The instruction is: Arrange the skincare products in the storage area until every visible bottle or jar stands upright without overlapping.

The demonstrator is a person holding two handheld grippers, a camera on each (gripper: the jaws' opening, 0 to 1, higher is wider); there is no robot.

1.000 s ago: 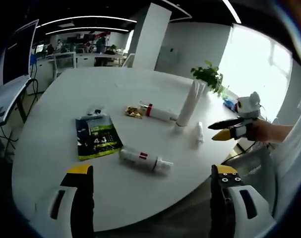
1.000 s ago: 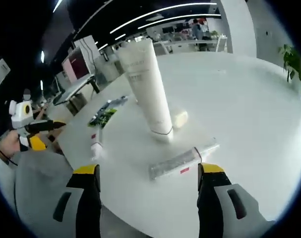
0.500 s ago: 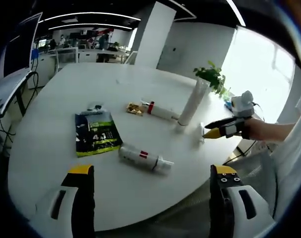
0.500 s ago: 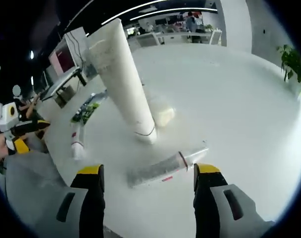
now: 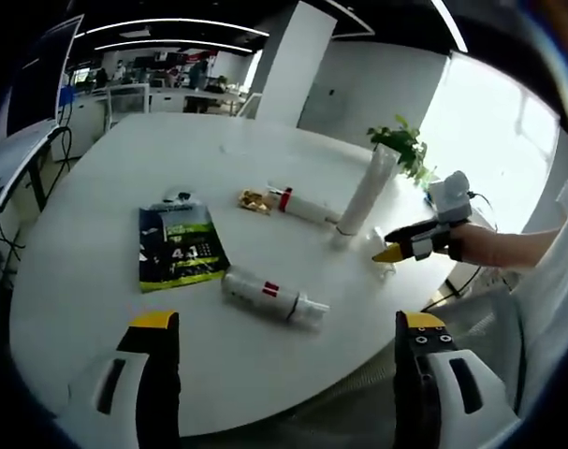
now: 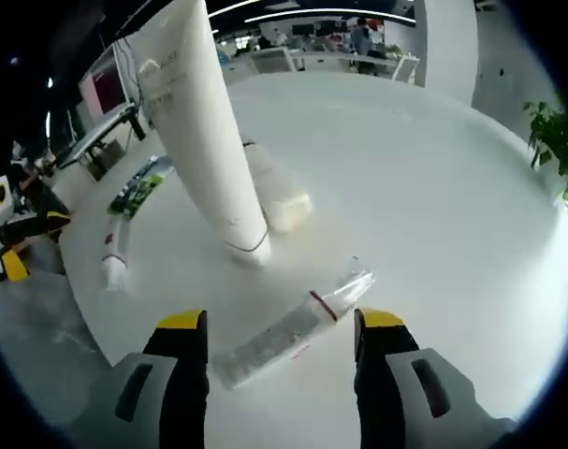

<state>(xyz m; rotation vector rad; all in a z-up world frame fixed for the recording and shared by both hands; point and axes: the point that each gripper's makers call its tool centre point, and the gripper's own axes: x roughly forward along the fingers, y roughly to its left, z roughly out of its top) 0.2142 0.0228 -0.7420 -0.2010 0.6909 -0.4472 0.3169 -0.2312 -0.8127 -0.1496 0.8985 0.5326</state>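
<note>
Closer now, clear tube (image 6: 288, 325) lies between right hand-held gripper (image 6: 279, 339) jaws.

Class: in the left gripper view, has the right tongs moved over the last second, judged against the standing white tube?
Yes. The right tongs has moved in toward the standing white tube and lower over the table.

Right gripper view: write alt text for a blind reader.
The open right tongs hover just above a small clear tube lying flat on the white table. Beyond it a tall white tube stands on its cap, another white container lying behind it.
</note>
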